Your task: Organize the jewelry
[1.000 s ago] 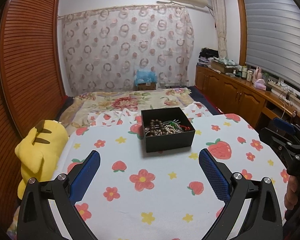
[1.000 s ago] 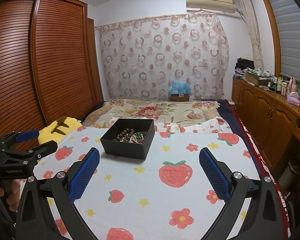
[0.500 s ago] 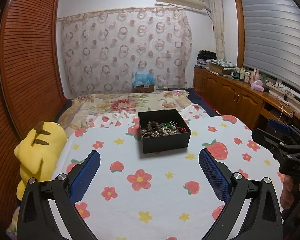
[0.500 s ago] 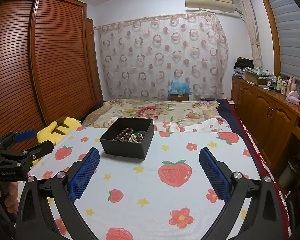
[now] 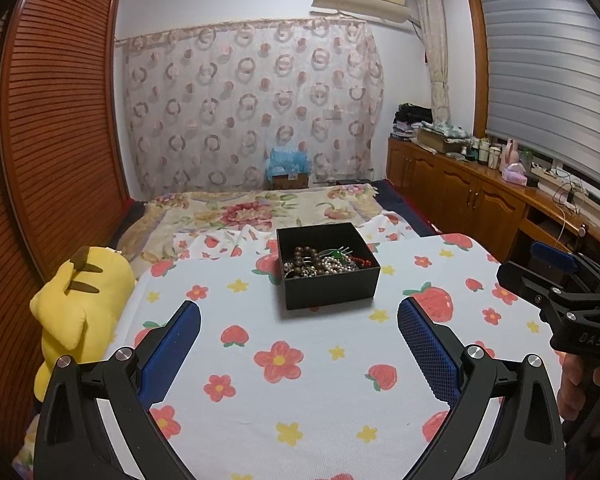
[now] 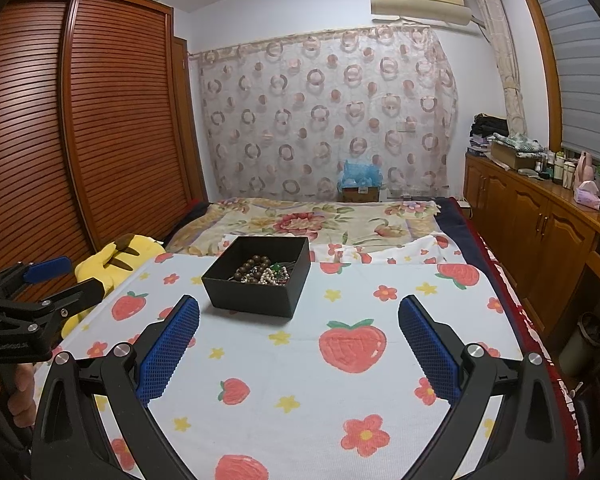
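Observation:
A black open box sits on a flat surface covered by a strawberry-and-flower cloth. It holds a tangle of jewelry: brown bead strands, pearls, green and red pieces. The box also shows in the right wrist view, with the jewelry inside. My left gripper is open and empty, well short of the box. My right gripper is open and empty, right of and behind the box. Each gripper shows at the edge of the other's view.
A yellow plush toy lies at the cloth's left edge. A bed with a floral blanket lies beyond the box. Wooden cabinets with clutter run along the right wall. A slatted wardrobe stands left.
Both views have drawn back and risen a little, so the box sits slightly farther away. Both grippers stay open and empty.

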